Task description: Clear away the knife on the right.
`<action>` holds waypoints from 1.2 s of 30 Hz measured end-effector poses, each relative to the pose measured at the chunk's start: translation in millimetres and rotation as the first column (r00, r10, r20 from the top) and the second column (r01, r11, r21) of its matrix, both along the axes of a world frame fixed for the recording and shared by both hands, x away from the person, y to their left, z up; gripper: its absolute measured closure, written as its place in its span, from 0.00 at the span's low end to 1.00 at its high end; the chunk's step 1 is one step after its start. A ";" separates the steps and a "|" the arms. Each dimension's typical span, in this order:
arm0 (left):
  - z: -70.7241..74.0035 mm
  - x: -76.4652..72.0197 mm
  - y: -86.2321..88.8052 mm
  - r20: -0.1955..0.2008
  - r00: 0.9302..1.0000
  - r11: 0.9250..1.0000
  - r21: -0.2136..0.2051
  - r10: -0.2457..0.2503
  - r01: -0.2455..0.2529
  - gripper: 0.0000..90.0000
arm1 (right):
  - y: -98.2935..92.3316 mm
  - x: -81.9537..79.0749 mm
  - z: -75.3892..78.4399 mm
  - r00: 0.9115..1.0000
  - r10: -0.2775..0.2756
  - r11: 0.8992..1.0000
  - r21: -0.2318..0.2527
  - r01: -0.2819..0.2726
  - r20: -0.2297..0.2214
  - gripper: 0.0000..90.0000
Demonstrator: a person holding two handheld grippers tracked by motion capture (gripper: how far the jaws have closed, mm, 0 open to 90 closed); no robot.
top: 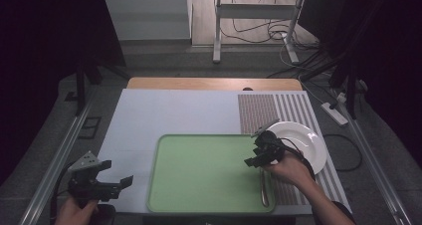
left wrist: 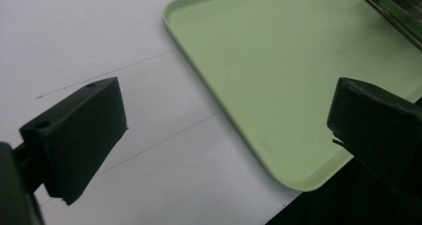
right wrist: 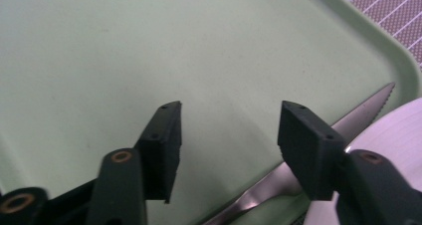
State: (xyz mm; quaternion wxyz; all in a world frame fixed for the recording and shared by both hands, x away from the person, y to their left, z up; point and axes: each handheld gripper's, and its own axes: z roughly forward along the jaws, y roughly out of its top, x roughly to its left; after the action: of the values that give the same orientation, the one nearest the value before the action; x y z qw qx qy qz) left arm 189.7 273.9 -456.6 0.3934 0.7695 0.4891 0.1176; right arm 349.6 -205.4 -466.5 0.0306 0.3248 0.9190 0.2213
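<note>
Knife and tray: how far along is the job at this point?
Done: the knife lies in the green tray along its right rim. In hand: nothing; the right gripper is open just above the tray, the knife behind one jaw. The left gripper is open beside the tray. Left: possibly the white plate on the mat.

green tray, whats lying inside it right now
Inside the pale green plastic tray, a silver serrated table knife lies along its right edge. The right hand-held gripper hovers above with jaws apart, covering part of the blade. The rest of the tray floor is bare.
</note>
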 end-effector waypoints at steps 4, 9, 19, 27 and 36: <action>0.0 0.0 0.0 0.000 1.000 1.000 0.000 0.000 0.000 0.02 | 0.0 0.0 0.0 1.000 0.000 1.000 0.000 0.000 0.000 0.52; 0.0 -0.1 0.1 0.000 1.000 1.000 -0.001 0.001 -0.001 0.02 | -2.1 -4.6 10.6 0.999 -0.002 1.000 0.027 0.001 0.043 0.26; -0.1 -0.3 0.0 0.002 1.000 1.000 -0.001 0.001 -0.001 0.02 | -7.5 -7.0 7.8 0.997 -0.012 0.998 0.065 0.007 0.079 0.02; 0.0 -0.2 -0.3 0.003 1.000 1.000 0.001 0.000 0.000 0.02 | -16.8 -10.8 8.9 0.993 -0.041 0.996 0.084 0.032 0.111 0.00; 0.0 -0.2 -0.3 0.002 1.000 1.000 0.001 0.001 -0.001 0.02 | -15.7 -13.8 9.7 0.992 -0.036 0.998 0.061 0.029 0.125 0.00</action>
State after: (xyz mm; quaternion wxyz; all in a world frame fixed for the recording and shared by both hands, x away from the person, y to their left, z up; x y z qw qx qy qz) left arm 189.5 273.6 -456.6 0.3937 0.7693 0.4890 0.1187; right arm 335.8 -221.1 -456.8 0.0823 0.3258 0.9029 0.2679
